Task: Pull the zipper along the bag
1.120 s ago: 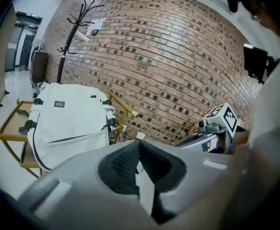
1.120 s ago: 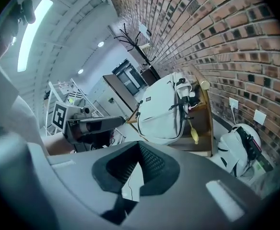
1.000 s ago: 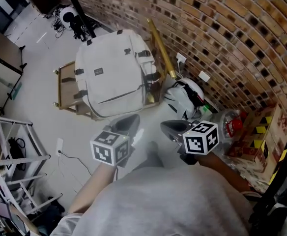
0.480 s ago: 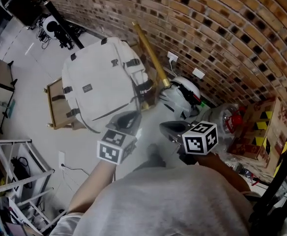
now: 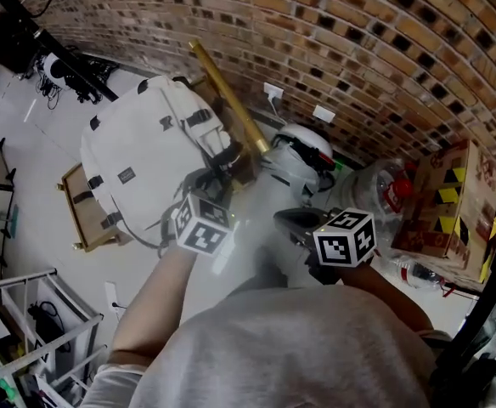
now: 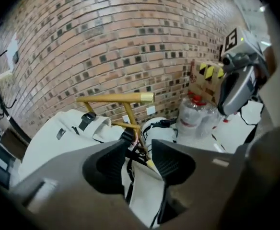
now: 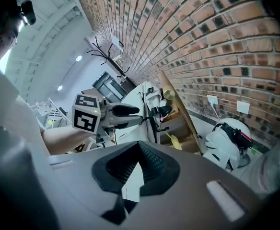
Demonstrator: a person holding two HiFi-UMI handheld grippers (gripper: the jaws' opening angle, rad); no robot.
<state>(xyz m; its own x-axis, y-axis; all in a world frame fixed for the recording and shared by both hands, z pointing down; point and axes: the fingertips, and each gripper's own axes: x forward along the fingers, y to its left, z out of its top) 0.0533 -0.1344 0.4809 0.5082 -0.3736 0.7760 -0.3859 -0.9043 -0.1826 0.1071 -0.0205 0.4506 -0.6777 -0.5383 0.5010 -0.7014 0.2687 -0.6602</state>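
**Head view:** looks steeply down from head height over the left tongs, the right tongs, the white backpack and the brick wall.

**Left gripper view:** looks along its own jaws, which have just been opening. It sits close to the backpack, whose straps show through the gap.

**Right gripper view:** stands farther back and shares the backpack, the wall and the left tongs.

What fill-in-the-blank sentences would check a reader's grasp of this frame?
The white backpack stands before a wall of ___.
The right gripper has its jaws ___.
The helmet beside the backpack is ___.
The clear bottle has a ___ cap.
Missing words: brick; shut; white; red.
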